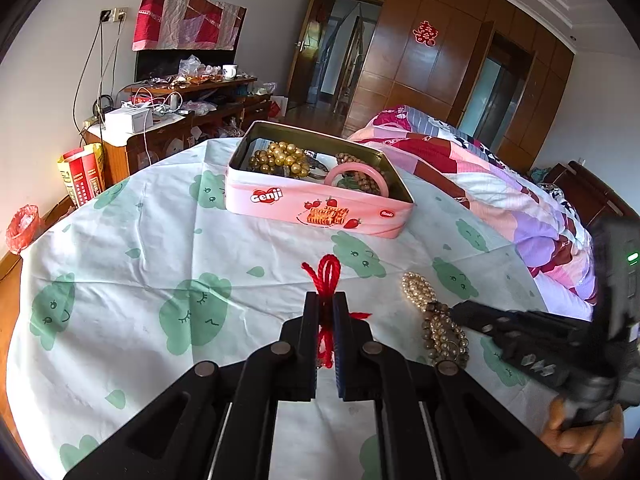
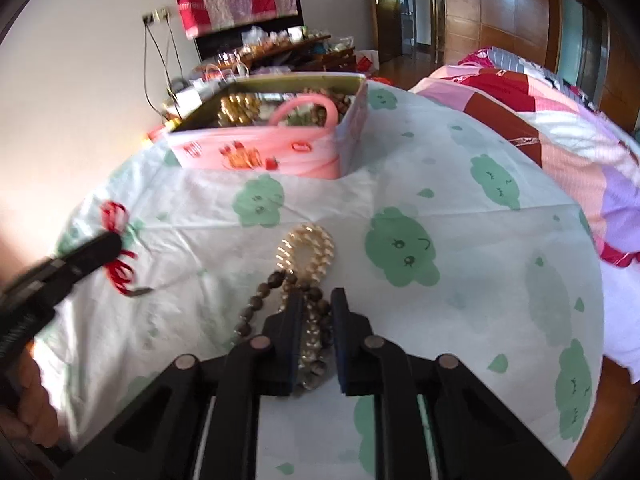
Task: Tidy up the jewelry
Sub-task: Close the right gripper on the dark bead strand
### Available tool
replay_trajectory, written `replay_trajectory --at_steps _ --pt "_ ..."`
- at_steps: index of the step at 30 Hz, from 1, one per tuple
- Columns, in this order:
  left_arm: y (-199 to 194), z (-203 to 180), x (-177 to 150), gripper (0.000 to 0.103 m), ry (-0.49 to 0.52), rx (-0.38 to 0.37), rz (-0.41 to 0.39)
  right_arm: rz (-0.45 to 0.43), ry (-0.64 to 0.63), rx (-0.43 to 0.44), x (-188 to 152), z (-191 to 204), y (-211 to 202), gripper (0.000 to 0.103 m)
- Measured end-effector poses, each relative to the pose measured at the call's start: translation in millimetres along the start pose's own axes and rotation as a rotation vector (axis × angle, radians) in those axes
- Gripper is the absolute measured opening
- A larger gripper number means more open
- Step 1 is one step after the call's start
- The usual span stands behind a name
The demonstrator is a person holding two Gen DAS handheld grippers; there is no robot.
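On a cloud-print tablecloth (image 1: 120,240), the left gripper (image 1: 325,304) clamps a red cord (image 1: 327,276) while the right gripper (image 2: 316,300) pinches a pearl and dark-bead bracelet bundle (image 2: 308,248); behind them, an open pink tin (image 1: 320,204) holds more jewelry.

Ahead of the tongs and to the left, a cluttered dark wooden cabinet (image 1: 188,100) stands under a red patchwork cloth (image 1: 188,20). To their right lies a pink patchwork quilt (image 1: 500,184); beyond, brown wooden wardrobe doors (image 1: 432,52).
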State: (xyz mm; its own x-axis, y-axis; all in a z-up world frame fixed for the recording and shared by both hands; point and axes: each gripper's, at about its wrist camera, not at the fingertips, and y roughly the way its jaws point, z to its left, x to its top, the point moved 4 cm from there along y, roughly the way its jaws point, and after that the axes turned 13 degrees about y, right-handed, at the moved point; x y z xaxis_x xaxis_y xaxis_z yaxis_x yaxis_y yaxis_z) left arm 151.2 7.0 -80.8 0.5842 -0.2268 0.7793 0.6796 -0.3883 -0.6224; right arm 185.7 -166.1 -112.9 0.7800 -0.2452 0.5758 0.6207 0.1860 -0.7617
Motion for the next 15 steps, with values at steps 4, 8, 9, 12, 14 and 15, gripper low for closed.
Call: replay_trajectory --at_steps 4,8,9,12,14,15 --pt "0 0 0 0.005 0.002 -0.002 -0.002 -0.054 0.055 0.054 6 -3 -19 0.012" --pt "0 0 0 0.005 0.007 0.001 -0.003 -0.079 -0.001 0.035 10 2 -22 0.012" --pt "0 0 0 0.005 0.006 0.002 -0.002 -0.07 -0.012 0.039 10 3 -21 0.013" --pt "0 1 0 0.005 0.003 0.003 0.002 -0.041 -0.053 0.003 7 5 -12 0.021" --pt "1 1 0 0.005 0.001 0.003 0.006 -0.03 -0.083 -0.024 6 5 -5 0.021" --pt "1 1 0 0.005 0.0 0.004 0.005 -0.018 -0.091 -0.024 5 5 -1 0.021"
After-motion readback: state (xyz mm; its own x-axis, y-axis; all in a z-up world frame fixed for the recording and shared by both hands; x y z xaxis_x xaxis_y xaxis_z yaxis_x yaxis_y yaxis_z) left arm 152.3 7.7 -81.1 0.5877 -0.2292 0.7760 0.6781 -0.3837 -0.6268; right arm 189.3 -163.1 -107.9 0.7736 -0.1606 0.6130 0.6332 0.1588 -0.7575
